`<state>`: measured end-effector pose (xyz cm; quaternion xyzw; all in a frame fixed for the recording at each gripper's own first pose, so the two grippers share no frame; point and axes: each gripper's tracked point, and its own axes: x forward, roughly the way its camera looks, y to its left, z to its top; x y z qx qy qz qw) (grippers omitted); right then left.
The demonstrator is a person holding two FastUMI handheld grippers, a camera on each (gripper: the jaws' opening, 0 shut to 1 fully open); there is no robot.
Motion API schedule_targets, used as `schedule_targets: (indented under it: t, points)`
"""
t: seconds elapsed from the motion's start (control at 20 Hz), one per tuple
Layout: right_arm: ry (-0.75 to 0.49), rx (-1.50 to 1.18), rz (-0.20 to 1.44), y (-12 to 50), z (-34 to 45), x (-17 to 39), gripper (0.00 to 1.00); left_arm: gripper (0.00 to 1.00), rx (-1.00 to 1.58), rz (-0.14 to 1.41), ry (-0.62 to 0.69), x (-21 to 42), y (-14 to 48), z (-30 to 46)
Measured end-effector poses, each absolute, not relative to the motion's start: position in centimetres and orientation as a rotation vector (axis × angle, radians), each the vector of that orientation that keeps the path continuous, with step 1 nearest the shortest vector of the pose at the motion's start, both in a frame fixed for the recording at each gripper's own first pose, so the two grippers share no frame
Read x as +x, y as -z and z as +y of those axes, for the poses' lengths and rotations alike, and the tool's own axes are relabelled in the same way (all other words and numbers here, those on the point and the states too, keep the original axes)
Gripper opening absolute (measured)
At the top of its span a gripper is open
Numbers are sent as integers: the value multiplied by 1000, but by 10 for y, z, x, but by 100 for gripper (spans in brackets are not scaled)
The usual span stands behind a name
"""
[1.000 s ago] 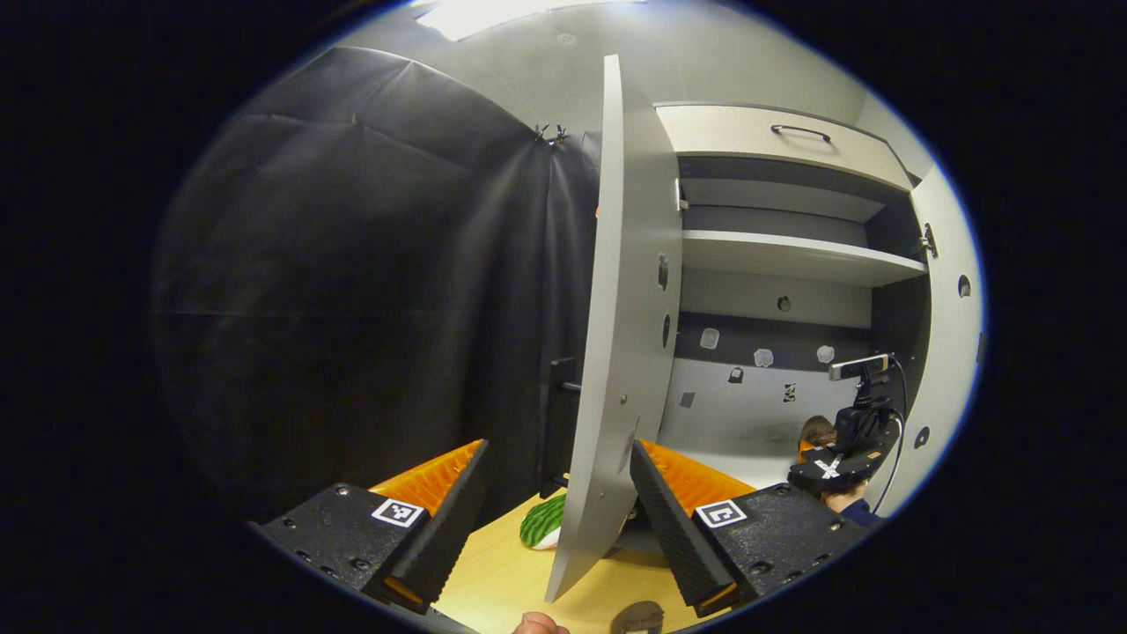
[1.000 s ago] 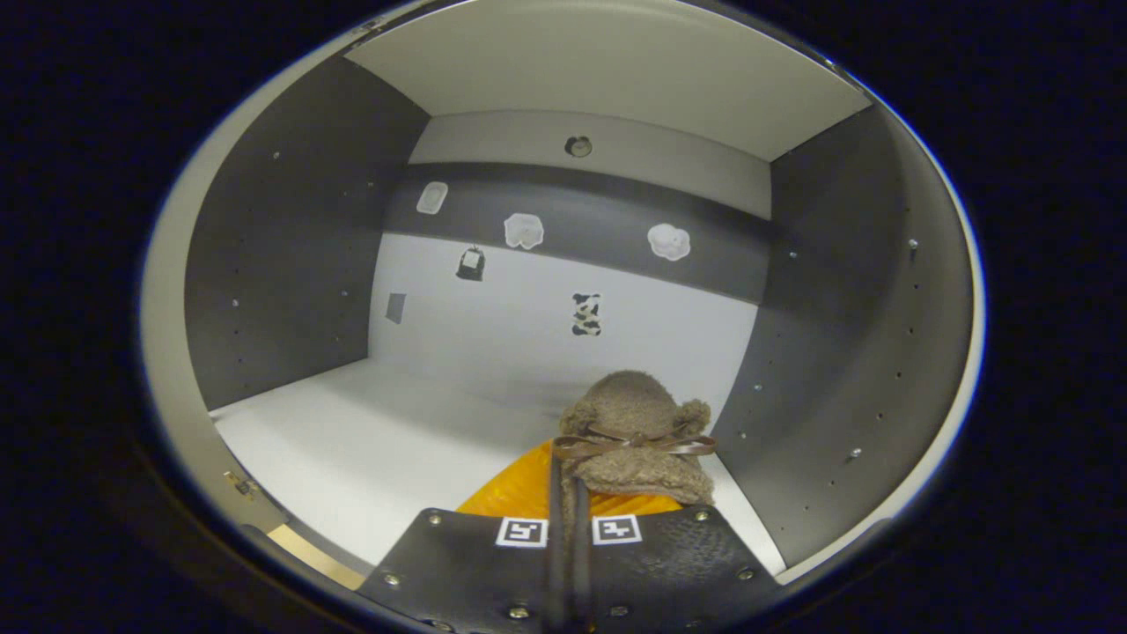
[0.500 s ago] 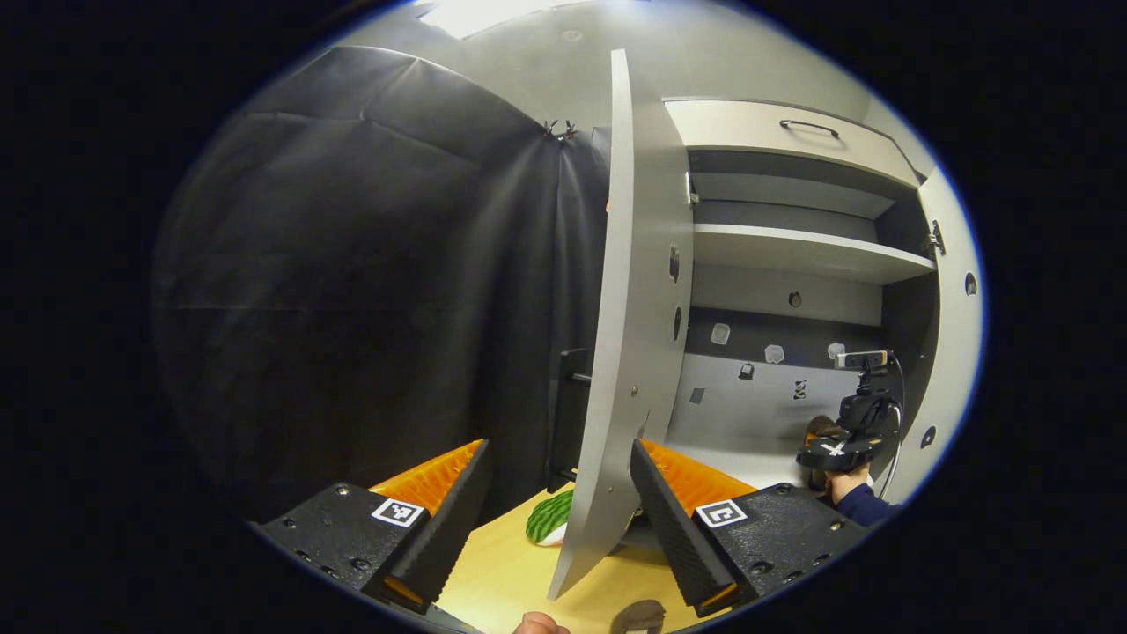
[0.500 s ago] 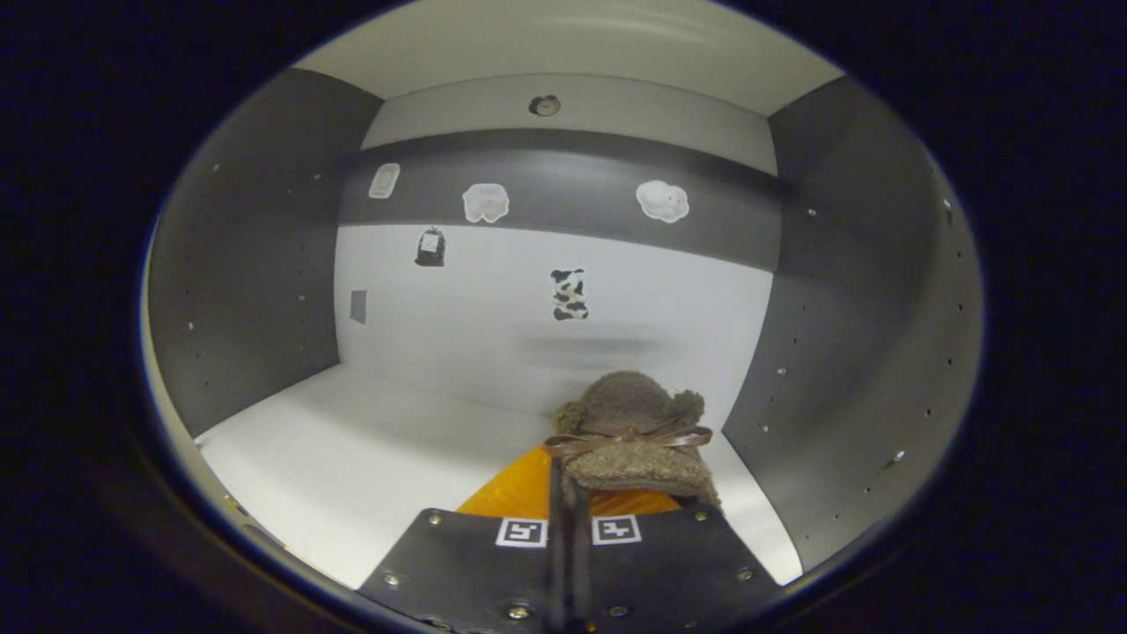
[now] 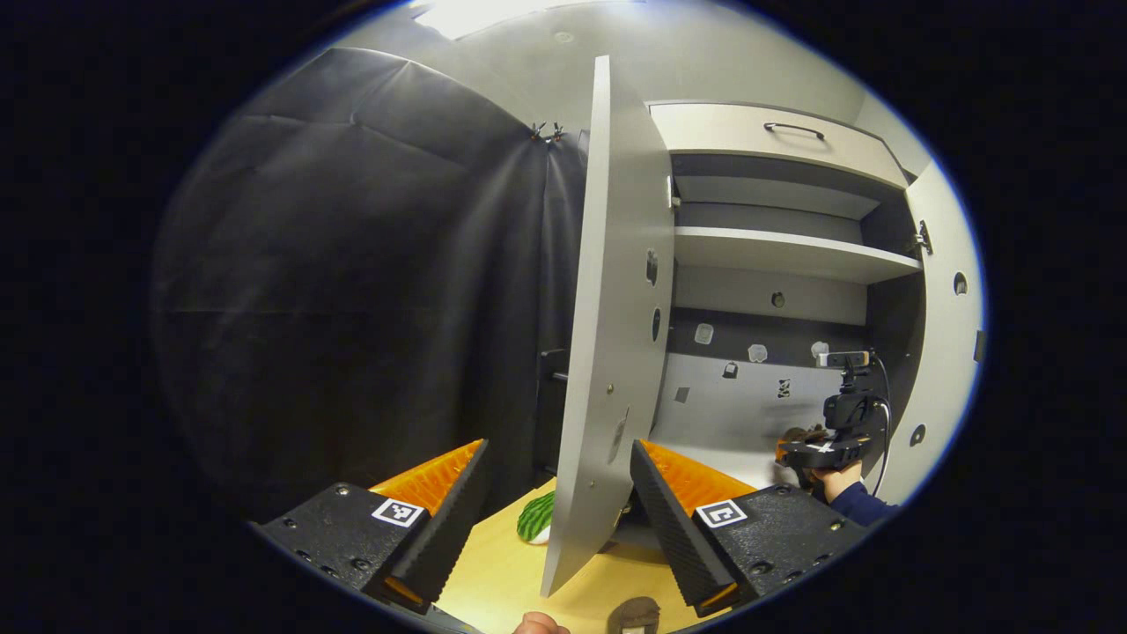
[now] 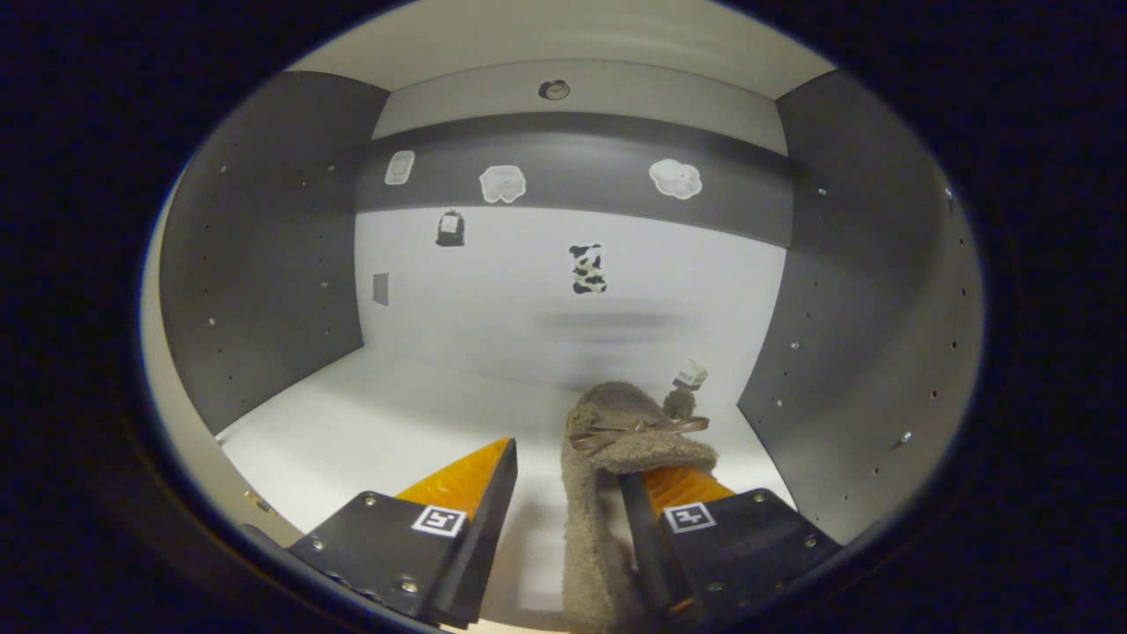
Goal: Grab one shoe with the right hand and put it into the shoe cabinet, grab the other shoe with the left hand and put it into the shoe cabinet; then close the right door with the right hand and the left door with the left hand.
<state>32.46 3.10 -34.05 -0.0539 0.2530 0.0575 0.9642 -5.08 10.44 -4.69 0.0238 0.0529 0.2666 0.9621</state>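
The right tool stands open inside the shoe cabinet, the brown shoe lying between its fingers near the right wall. The left tool is open around the left door.

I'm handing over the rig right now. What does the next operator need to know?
Right gripper: open inside the shoe cabinet, the fuzzy brown shoe standing loose between its fingers on the lower shelf.
Left gripper: open, empty, straddling the edge of the open left door.
Right door also open.
Left: withdraw the right gripper, fetch the second shoe with the left, shut both doors.
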Motion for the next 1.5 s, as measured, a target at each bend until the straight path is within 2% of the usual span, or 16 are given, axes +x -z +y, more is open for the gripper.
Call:
schedule_targets:
  t: [0.1, 0.3, 0.4, 0.5, 0.55, 0.7, 0.75, 0.8, 0.85, 0.9, 0.95, 1.1, 1.15, 1.2, 1.35, 1.5]
  points:
    - [-128, -115, 533, 340, 31, 315, 67, 93, 47, 104, -525, -54, 47, 101]
    - [-146, -107, 558, 335, 31, 300, 93, 93, 35, 106, -504, -61, 48, 96]
    - [-148, -118, 574, 334, 29, 293, 92, 96, 34, 102, -501, -67, 47, 95]
    - [-137, -131, 569, 326, 22, 287, 91, 93, 33, 94, -498, -72, 46, 95]
    - [-135, -133, 567, 322, 20, 282, 93, 96, 32, 94, -496, -74, 46, 95]
    - [-119, -143, 531, 299, 9, 265, 93, 96, 24, 117, -479, -80, 56, 90]
    - [-115, -149, 502, 286, 6, 259, 91, 100, 21, 132, -468, -80, 61, 87]
    - [-115, -150, 474, 272, 5, 252, 93, 100, 19, 148, -455, -80, 67, 84]
    - [-114, -143, 443, 256, 4, 246, 93, 93, 15, 164, -438, -78, 72, 80]
    - [-116, -126, 413, 239, 4, 237, 91, 94, 10, 182, -421, -77, 79, 75]
    - [-118, -105, 380, 221, 5, 229, 95, 94, 4, 204, -401, -75, 86, 69]
    - [-130, -61, 288, 169, 4, 202, 90, 96, -32, 285, -346, -68, 114, 53]
    - [-133, -54, 259, 152, 3, 196, 90, 94, -52, 310, -328, -66, 124, 47]
    - [-139, -49, 229, 135, 4, 184, 93, 97, -68, 338, -309, -64, 135, 43]
    - [-137, -32, 149, 90, 1, 162, 93, 97, -90, 456, -246, -60, 171, 29]
    - [-145, -8, 81, 53, -1, 137, 89, 96, -108, 592, -188, -63, 216, 20]
